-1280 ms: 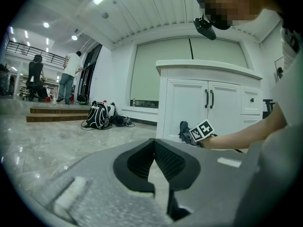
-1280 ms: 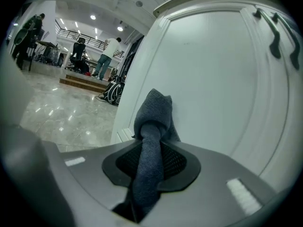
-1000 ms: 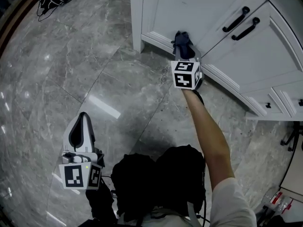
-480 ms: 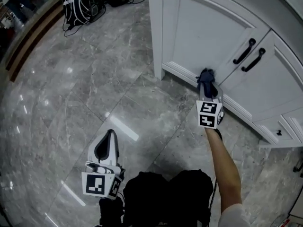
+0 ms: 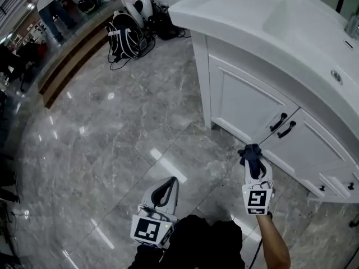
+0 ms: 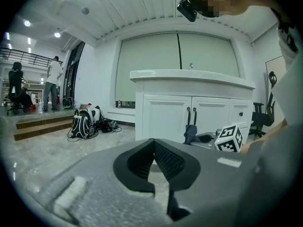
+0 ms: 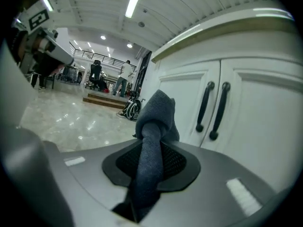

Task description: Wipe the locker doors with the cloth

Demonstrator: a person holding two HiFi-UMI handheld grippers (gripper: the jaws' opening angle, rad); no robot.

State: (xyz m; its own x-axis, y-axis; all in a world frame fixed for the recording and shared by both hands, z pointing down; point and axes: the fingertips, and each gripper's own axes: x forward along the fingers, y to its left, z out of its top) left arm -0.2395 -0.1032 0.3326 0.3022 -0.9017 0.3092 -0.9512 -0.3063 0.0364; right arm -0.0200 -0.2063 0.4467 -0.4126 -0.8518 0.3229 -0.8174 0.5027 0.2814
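Marble floor, white locker doors

Two tongs, one cloth; two black bar handles, two small knobs

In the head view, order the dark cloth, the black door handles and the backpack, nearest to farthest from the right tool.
1. Cloth, clamped in the right tool.
2. Door handles, just ahead, slightly to its right.
3. Backpack, far off, upper left.
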